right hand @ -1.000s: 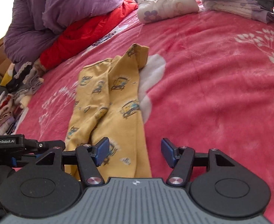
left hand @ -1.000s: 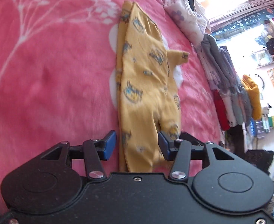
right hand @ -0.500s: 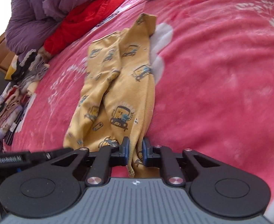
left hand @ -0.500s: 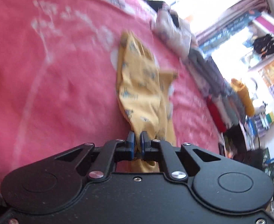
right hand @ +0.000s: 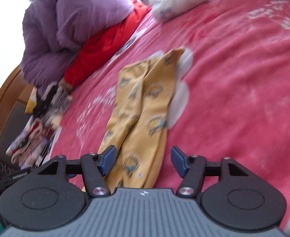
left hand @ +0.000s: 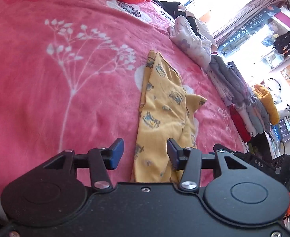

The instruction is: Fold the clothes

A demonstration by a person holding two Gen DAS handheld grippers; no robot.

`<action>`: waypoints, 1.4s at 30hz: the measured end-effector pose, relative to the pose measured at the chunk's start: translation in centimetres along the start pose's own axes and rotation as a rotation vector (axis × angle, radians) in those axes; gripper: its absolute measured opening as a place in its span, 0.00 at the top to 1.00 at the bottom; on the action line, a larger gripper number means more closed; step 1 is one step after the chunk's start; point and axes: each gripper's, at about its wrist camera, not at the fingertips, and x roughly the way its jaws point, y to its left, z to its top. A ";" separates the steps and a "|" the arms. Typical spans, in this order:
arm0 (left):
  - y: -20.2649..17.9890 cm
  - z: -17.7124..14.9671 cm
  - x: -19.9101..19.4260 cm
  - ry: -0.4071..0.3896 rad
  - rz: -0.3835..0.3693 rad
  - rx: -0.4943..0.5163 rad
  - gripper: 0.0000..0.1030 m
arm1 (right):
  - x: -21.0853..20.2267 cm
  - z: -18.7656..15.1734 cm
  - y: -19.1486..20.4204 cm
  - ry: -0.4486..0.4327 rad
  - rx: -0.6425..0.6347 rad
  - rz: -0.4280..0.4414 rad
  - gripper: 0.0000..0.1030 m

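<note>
A yellow printed garment (left hand: 162, 116) lies folded lengthwise in a long strip on the pink floral bedspread (left hand: 46, 79). Its near end runs between the blue pads of my left gripper (left hand: 145, 155), which stands open just above it. In the right wrist view the same yellow garment (right hand: 143, 106) stretches away from my right gripper (right hand: 143, 162), also open, with the cloth lying loose between the pads. Neither gripper holds anything.
Folded clothes (left hand: 234, 90) are stacked along the bed's right edge, with a white floral piece (left hand: 190, 41) beyond them. A purple quilt (right hand: 71, 23) over a red one (right hand: 105, 45) sits at the head. More clothes (right hand: 38, 130) are piled at the left edge.
Both grippers pinched the garment's near end half a second ago and have let it go; they now stand open. The garment lies further up the bed, and both cameras have pulled back.
</note>
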 end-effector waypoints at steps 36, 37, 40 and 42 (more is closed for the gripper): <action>-4.2 14.6 15.0 -0.109 -0.068 0.302 0.89 | 15.3 12.5 1.2 -0.017 -0.304 0.110 0.85; -4.2 14.9 15.0 -0.128 -0.070 0.295 0.89 | 14.7 12.8 1.6 -0.055 -0.322 0.105 0.85; -4.0 15.5 15.8 -0.136 -0.036 0.292 0.89 | 14.0 13.8 2.3 -0.148 -0.383 0.042 0.85; -3.9 15.7 16.6 -0.125 0.000 0.294 0.83 | 14.6 14.5 1.7 -0.150 -0.385 0.007 0.83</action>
